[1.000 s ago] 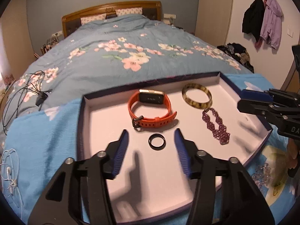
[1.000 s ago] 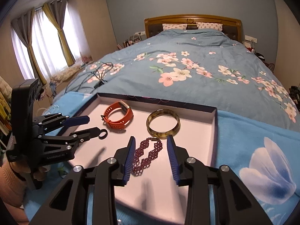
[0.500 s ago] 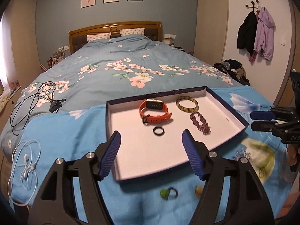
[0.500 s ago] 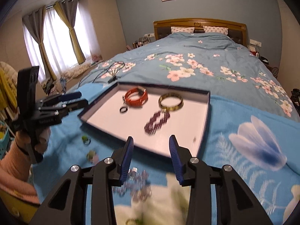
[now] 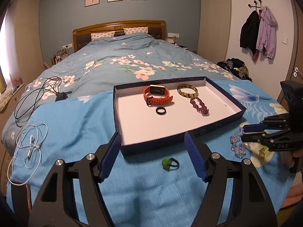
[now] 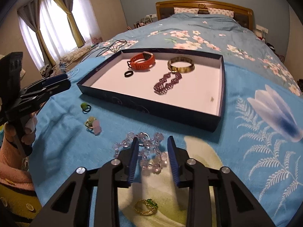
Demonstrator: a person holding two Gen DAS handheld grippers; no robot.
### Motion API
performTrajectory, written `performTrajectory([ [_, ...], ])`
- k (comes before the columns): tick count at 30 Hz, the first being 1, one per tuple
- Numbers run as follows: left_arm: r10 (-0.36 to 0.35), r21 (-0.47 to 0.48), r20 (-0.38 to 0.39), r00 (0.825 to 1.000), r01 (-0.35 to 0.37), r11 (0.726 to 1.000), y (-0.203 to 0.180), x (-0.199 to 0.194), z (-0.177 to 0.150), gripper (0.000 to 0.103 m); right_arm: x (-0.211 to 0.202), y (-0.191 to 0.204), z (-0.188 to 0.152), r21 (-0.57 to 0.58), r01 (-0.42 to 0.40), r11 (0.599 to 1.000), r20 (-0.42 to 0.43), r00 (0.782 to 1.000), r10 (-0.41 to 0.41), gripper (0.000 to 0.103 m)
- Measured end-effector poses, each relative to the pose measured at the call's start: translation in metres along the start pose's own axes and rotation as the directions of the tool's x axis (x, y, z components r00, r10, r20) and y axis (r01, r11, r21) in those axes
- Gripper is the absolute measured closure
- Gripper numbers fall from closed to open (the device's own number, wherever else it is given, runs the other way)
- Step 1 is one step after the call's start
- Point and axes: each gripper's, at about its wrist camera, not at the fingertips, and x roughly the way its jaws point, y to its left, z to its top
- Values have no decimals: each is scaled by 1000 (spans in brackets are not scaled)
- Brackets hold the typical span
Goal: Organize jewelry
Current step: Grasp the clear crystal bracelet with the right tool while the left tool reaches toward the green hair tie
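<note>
A dark blue tray (image 5: 161, 144) (image 6: 151, 104) on the blue blanket holds an orange watch (image 5: 158, 95), a tortoiseshell bangle (image 5: 187, 91), a purple bead bracelet (image 6: 167, 83) and a black ring (image 5: 161, 111). My left gripper (image 5: 152, 134) hovers open and empty before the tray's near wall, above a green-topped ring (image 5: 169, 163). My right gripper (image 6: 153, 138) reaches down over a clear crystal bead bracelet (image 6: 151, 151); its jaws are closing with the beads between them, and no firm pinch shows. A gold ring with green stones (image 6: 146, 207) lies under the right gripper's body.
A pink and green ring (image 6: 92, 124) lies left of the crystal beads. Black cables (image 5: 37, 94) and white earphones (image 5: 30, 143) sprawl on the bed's left side. Coats (image 5: 259, 32) hang on the right wall above a clothes pile (image 5: 234, 66).
Both grippers have drawn back from inside the tray to the blanket in front of it. The left one spread wider. The right one sank over the crystal beads and narrowed.
</note>
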Motion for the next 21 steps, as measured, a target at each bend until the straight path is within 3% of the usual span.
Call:
performTrajectory([
  [5, -10, 9, -10, 1000, 10, 1000, -4, 1, -6, 35, 3, -5, -2, 24, -12, 1000, -10, 1000, 12, 89],
  [10, -22, 10, -20, 1000, 23, 1000, -6, 2, -10, 35, -1, -3, -1, 19, -1, 1000, 4, 1000, 1, 95],
  [21, -71, 68, -28, 997, 73, 995, -25, 0, -19, 35, -27, 8, 11, -2, -28, 1000, 96, 995, 28, 96],
])
